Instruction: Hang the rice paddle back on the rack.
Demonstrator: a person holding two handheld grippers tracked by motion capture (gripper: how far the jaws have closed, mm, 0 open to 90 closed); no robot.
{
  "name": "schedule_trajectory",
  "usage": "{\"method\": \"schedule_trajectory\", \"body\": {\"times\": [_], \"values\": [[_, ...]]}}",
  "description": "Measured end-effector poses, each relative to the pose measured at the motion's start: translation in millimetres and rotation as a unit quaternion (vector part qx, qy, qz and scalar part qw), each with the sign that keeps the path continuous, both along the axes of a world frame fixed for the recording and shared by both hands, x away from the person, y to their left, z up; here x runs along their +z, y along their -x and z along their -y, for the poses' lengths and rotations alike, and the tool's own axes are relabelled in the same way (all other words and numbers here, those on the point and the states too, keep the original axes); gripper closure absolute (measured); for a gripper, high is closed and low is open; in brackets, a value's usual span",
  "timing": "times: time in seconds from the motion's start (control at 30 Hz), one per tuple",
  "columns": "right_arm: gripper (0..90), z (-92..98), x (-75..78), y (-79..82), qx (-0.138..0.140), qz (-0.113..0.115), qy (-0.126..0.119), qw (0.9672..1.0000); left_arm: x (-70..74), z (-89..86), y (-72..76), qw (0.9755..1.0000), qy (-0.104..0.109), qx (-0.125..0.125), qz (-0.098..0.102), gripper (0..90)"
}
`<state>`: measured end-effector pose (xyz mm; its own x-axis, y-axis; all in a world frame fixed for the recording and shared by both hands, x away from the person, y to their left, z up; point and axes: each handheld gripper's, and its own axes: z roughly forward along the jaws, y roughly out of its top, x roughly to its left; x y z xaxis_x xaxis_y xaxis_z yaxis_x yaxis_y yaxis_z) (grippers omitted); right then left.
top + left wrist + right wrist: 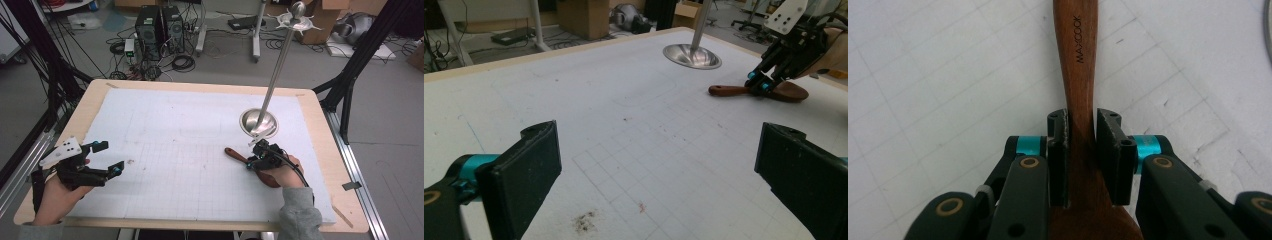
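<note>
A dark wooden spoon (239, 157) lies on the white gridded mat (175, 150) right of centre, its handle pointing left. My right gripper (253, 161) is shut on the spoon's neck; in the right gripper view the jaws clamp the spoon (1079, 75), marked MAYCOOK, from both sides, with my right gripper (1081, 150) over the mat. The left gripper view shows the same spoon (769, 92) under the right gripper (760, 83). My left gripper (111, 157) stands wide open near the mat's left edge, nothing between its fingers (524, 170).
A metal stand with a round dish base (258, 121) and a tall tilted pole (280, 60) sits just behind the spoon. The wooden table (320, 125) rims the mat. Computers and cables (160, 35) lie on the floor beyond.
</note>
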<state>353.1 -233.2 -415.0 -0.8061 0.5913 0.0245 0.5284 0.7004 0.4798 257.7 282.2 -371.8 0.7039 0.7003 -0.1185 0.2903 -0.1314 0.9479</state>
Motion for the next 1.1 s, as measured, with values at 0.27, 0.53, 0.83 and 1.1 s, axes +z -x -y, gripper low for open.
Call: {"method": "schedule_trajectory", "body": {"times": [0.27, 0.53, 0.83, 1.1], "values": [[76.0, 5.9, 7.7, 2.3, 0.0, 0.01, -0.033, 0.9994, -0.3, 1.1, -0.3, 1.0, -0.001, -0.002, -0.001, 5.1], [76.1, 7.4, 12.6, 7.3, 0.004, 0.022, -0.048, 0.9986, -0.4, 5.5, -5.2, 1.0, -0.002, -0.007, -0.001, 5.1], [76.4, 22.3, 29.4, 20.0, -0.007, 0.055, -0.102, 0.9932, 0.5, 12.6, -10.8, 0.9998, -0.003, -0.017, -0.001, 5.1], [76.5, 32.9, 37.0, 28.2, -0.005, 0.087, -0.137, 0.9868, 0.6, 19.8, -15.4, 0.9997, -0.002, -0.026, -0.002, 5.2]]}}
